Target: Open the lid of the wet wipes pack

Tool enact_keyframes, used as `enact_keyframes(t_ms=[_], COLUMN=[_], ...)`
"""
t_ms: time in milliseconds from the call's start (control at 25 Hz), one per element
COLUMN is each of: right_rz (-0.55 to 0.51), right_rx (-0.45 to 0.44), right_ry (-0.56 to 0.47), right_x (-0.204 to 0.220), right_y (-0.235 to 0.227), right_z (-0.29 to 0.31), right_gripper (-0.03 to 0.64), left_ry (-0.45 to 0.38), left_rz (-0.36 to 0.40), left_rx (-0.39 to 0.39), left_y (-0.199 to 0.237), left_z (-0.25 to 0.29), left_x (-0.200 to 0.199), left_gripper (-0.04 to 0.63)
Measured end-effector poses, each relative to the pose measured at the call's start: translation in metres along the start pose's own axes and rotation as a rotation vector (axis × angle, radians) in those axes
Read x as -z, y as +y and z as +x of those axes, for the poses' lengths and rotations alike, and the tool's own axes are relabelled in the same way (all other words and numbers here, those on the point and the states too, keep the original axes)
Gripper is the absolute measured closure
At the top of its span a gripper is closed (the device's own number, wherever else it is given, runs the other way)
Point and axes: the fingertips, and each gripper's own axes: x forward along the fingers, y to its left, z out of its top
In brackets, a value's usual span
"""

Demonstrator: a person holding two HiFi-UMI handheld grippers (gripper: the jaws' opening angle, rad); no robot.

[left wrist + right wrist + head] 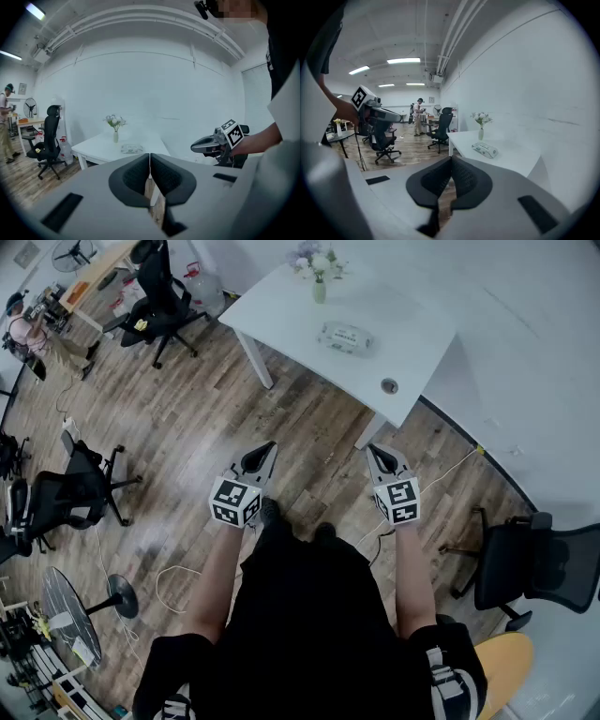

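Resting on table (281,310), wet wipes pack (345,337), well beyond left claw (271,446), right claw (371,449)

Illumination is bright, even and diffuse in all three views. Ceiling light strips (403,61), above and left of the jaws of the right gripper (451,158), supply it; another ceiling strip (35,10) shows far up and left of the jaws of the left gripper (149,155). The wooden floor (202,442) ahead of the jaws carries a pale sheen. The white bench (281,315) beyond them is nearly washed out. Shadows are soft. Both gripper views bend straight lines and darken to black at the corners. The jaws, close to the lens, render slightly soft.
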Motion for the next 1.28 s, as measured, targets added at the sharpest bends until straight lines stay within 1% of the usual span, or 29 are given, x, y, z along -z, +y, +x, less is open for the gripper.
enact_keyframes(t_ms=[200, 400, 600, 720, 1000, 1280], right_rz=[0.007, 0.045, 0.125, 0.149, 0.156, 0.194], right_rx=[0.020, 0.058, 0.101, 0.132, 0.202, 0.249], right_ry=[0.011, 0.035, 0.023, 0.028, 0.075, 0.088], right_x=[-0.006, -0.011, -0.023, -0.028, -0.034, -0.037], right_y=[-0.001, -0.003, -0.010, -0.014, -0.016, -0.020], right_z=[0.017, 0.042, 0.073, 0.089, 0.114, 0.131], right_gripper=[0.603, 0.603, 0.601, 0.600, 0.600, 0.600], left_ry=[0.009, 0.005, 0.029, 0.047, 0.058, 0.055], left_rz=[-0.008, -0.028, -0.010, -0.005, 0.001, 0.016], left_rx=[0.031, 0.076, 0.148, 0.191, 0.281, 0.342], left_y=[0.020, 0.059, 0.095, 0.111, 0.139, 0.158], left_z=[0.010, 0.034, 0.064, 0.079, 0.110, 0.130], left_x=[0.004, -0.005, -0.012, -0.011, -0.016, -0.021], left_gripper=[0.574, 0.574, 0.574, 0.574, 0.574, 0.574])
